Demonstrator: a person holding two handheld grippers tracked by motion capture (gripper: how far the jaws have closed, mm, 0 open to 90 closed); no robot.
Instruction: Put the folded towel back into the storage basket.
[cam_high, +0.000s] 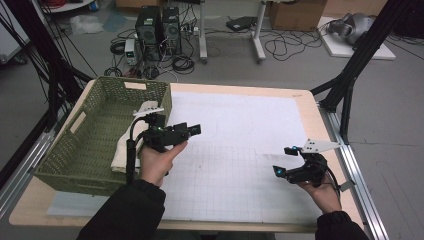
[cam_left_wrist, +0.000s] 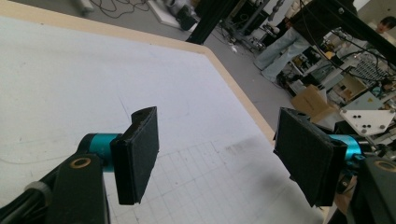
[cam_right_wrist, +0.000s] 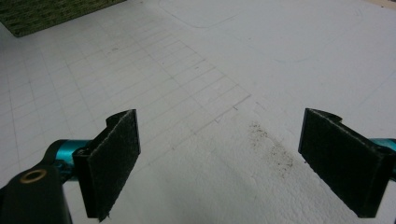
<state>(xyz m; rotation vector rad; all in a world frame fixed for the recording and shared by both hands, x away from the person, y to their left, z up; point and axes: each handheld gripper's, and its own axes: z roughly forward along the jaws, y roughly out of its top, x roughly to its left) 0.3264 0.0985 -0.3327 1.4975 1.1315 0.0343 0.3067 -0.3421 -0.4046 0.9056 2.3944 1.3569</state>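
Beside the green basket (cam_high: 100, 132), left tool (cam_high: 192, 129): jaws apart, nothing between them, aimed right across the white mat (cam_high: 240, 150). Right tool (cam_high: 281, 161), near right of table (cam_high: 307, 107): jaws apart, empty, aimed left. Item: cream cloth (cam_high: 122, 150), folded, draped over the basket's near-right wall, long axis near-to-far. Step, as I judge it: between picks. Next move: I turn the left tool back and pinch a cloth edge.

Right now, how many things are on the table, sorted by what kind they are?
Green woven basket: 1
Cream cloth in the basket: 1
White gridded mat: 1
Hand-held grippers, left gripper and right gripper, both open and holding nothing: 2
Total: 5
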